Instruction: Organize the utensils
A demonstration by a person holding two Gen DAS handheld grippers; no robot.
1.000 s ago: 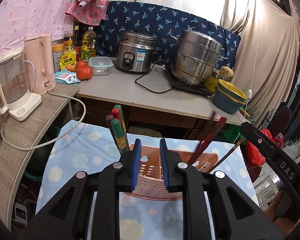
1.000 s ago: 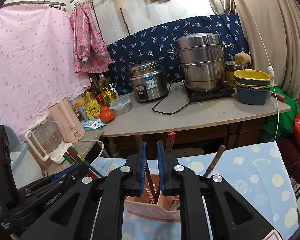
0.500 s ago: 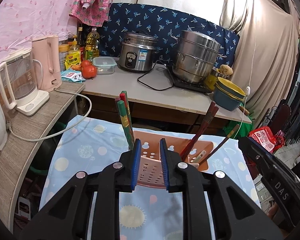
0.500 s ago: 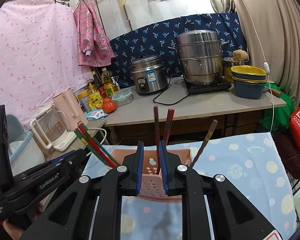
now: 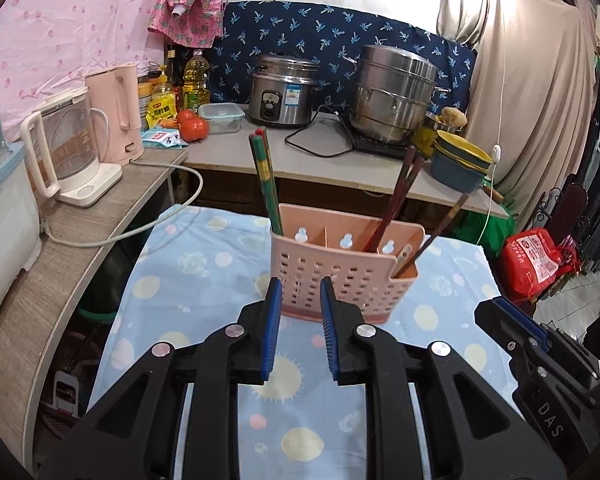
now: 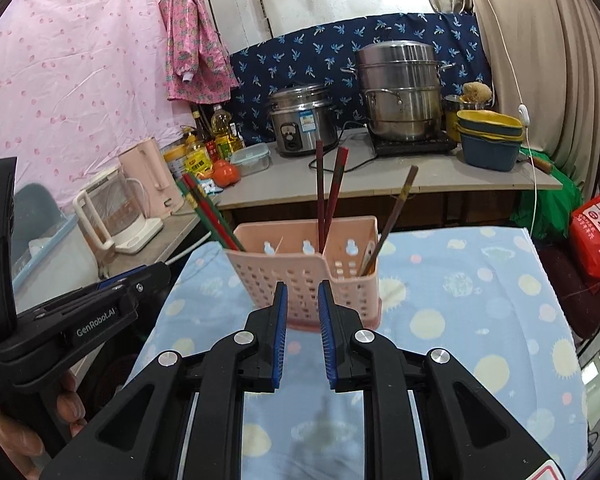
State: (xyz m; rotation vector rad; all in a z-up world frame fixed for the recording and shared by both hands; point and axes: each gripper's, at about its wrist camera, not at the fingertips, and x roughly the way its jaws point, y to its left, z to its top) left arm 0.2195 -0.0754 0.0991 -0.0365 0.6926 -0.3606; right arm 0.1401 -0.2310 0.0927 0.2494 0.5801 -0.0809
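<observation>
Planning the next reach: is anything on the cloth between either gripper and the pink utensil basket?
Nothing visible. Only bare blue dotted tablecloth lies between the left gripper and the pink perforated plastic basket; the same holds for the right gripper.

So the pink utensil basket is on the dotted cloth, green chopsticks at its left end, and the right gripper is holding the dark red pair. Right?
Not quite. The right gripper holds nothing: in the right wrist view the dark red pair stands in the pink utensil basket. The rest is right.
</observation>
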